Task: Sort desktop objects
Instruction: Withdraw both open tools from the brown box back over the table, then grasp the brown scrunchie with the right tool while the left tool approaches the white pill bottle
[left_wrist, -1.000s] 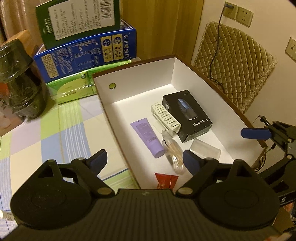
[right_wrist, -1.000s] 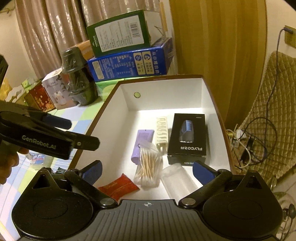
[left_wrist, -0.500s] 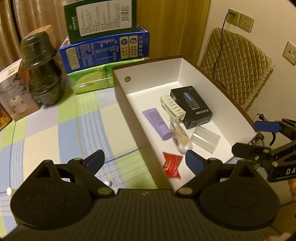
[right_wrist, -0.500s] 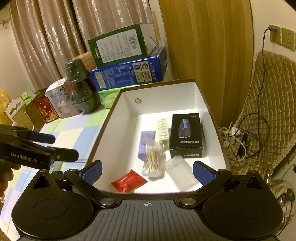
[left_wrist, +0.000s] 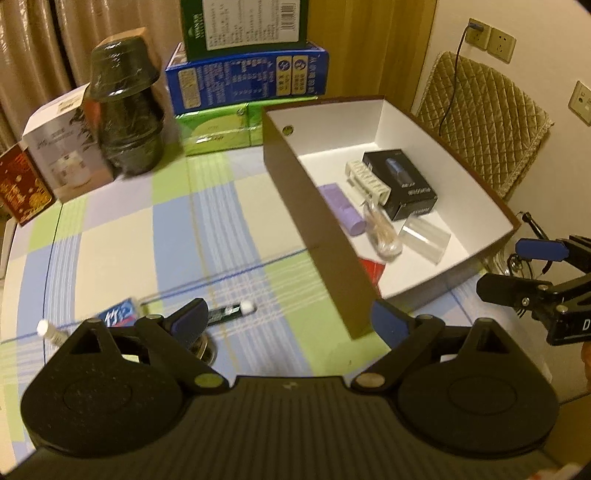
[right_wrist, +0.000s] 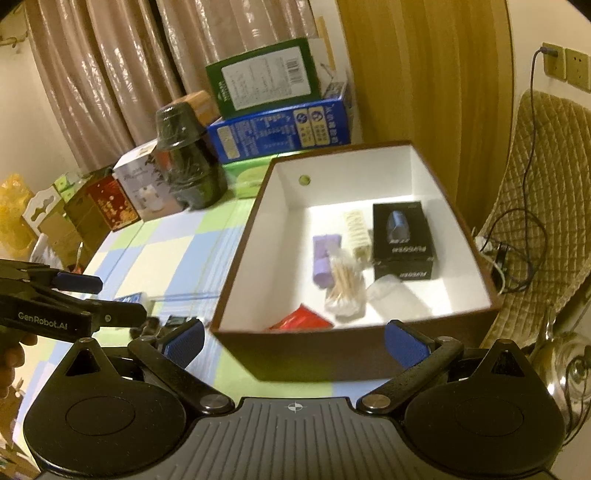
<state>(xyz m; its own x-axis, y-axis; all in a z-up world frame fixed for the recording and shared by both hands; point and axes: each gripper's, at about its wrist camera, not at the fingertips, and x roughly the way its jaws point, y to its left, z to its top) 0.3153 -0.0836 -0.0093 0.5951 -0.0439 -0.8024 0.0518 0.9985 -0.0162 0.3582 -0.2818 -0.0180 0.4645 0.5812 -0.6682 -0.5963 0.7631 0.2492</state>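
Observation:
My left gripper (left_wrist: 288, 323) is open and empty above the checked tablecloth, just left of the brown box (left_wrist: 317, 229). Near its left finger lie a green tube with a white cap (left_wrist: 229, 312), a blue packet (left_wrist: 118, 317) and a small white-capped item (left_wrist: 48, 330). My right gripper (right_wrist: 293, 343) is open and empty in front of the box's near wall (right_wrist: 332, 354). Inside the box are a black carton (right_wrist: 400, 240), a purple tube (right_wrist: 323, 258), a bag of cotton swabs (right_wrist: 343, 284), a red packet (right_wrist: 299, 319), a white clip (right_wrist: 356, 230) and a clear case (left_wrist: 424, 238).
At the table's far side stand stacked green and blue cartons (left_wrist: 247, 70), a dark wrapped jar (left_wrist: 127, 118) and gift boxes (left_wrist: 62, 155). A quilted chair (right_wrist: 543, 206) with cables stands right of the box. The other gripper (right_wrist: 107, 299) shows at the left, held by a hand.
Both grippers have drawn back from over the box. The left view has swung left onto the tablecloth, bringing the green tube and blue packet into sight. Both stay empty.

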